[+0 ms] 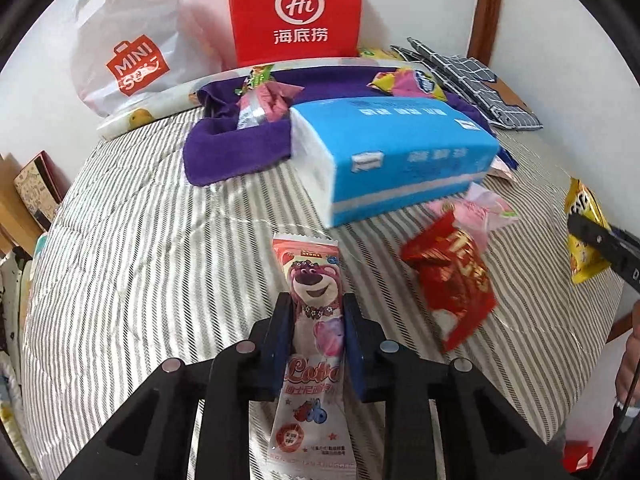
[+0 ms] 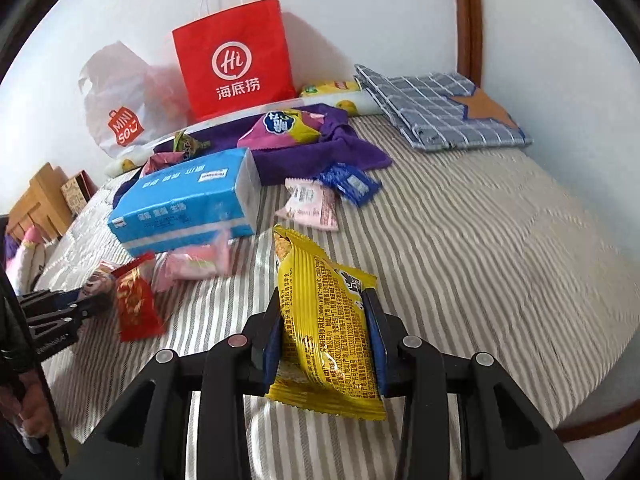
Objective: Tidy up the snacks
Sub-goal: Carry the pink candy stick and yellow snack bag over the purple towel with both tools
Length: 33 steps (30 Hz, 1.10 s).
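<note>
My left gripper (image 1: 316,304) is shut on a pink bear-print snack packet (image 1: 312,280), held above the striped bed. My right gripper (image 2: 324,300) is shut on a yellow snack packet (image 2: 320,312); that packet also shows at the right edge of the left wrist view (image 1: 582,240). The left gripper shows at the left of the right wrist view (image 2: 92,300). A red packet (image 1: 456,284) and a pale pink packet (image 1: 484,208) lie on the bed. A blue packet (image 2: 352,184) and a pink packet (image 2: 312,204) lie near the purple cloth (image 2: 320,152), which carries a purple-yellow bag (image 2: 284,128).
A blue tissue pack (image 1: 400,152) lies mid-bed. A red paper bag (image 1: 296,12) and a white Miniso plastic bag (image 1: 128,44) stand against the wall. A grey checked cloth (image 2: 436,108) lies at the far right. A wooden cabinet (image 2: 40,200) stands left of the bed.
</note>
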Each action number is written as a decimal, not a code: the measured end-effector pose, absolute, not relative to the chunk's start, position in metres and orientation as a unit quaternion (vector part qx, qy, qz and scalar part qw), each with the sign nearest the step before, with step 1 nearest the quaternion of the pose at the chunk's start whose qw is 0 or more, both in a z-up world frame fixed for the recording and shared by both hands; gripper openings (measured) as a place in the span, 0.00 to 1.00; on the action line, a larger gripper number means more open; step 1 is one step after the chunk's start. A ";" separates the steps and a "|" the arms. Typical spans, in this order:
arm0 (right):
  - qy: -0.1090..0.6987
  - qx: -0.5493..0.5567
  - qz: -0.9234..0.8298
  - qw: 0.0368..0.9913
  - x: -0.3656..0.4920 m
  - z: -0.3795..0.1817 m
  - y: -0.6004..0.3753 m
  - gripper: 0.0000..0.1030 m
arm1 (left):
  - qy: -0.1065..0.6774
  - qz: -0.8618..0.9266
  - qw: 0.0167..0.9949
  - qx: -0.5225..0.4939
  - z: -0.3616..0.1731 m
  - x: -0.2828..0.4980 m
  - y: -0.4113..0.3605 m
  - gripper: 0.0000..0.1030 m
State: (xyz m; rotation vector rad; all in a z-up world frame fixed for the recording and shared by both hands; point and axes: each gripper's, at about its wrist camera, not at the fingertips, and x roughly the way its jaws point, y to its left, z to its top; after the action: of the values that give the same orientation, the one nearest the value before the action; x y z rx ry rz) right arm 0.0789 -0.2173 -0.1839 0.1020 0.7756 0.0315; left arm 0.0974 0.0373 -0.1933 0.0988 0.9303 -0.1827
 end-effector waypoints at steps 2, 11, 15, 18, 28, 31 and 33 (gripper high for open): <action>0.372 0.043 0.022 0.927 0.091 -0.180 -0.214 0.35 | 0.448 -0.080 0.889 0.048 -0.193 0.105 0.040 0.22; 0.365 0.039 0.047 0.929 0.144 -0.183 -0.205 0.35 | 0.447 -0.043 0.893 0.021 -0.197 0.140 0.061 0.22; 0.389 0.057 0.060 0.917 0.163 -0.195 -0.206 0.35 | 0.441 -0.040 0.897 0.005 -0.199 0.147 0.067 0.23; 0.399 0.062 0.068 0.912 0.166 -0.200 -0.207 0.36 | 0.440 -0.038 0.897 -0.004 -0.199 0.150 0.069 0.24; 0.433 0.060 0.072 0.896 0.175 -0.212 -0.206 0.45 | 0.437 -0.043 0.897 -0.042 -0.200 0.152 0.078 0.24; 0.436 0.038 0.062 0.897 0.175 -0.213 -0.200 0.46 | 0.437 -0.040 0.898 -0.039 -0.200 0.152 0.076 0.24; 0.437 0.032 0.062 0.897 0.175 -0.213 -0.198 0.48 | 0.438 -0.035 0.898 -0.029 -0.200 0.152 0.073 0.24</action>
State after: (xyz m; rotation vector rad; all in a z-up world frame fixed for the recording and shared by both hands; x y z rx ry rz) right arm 0.1749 -0.1982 -0.2129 0.0666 0.9062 0.1283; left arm 0.1522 0.0731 -0.2002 -0.0596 0.9071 -0.0730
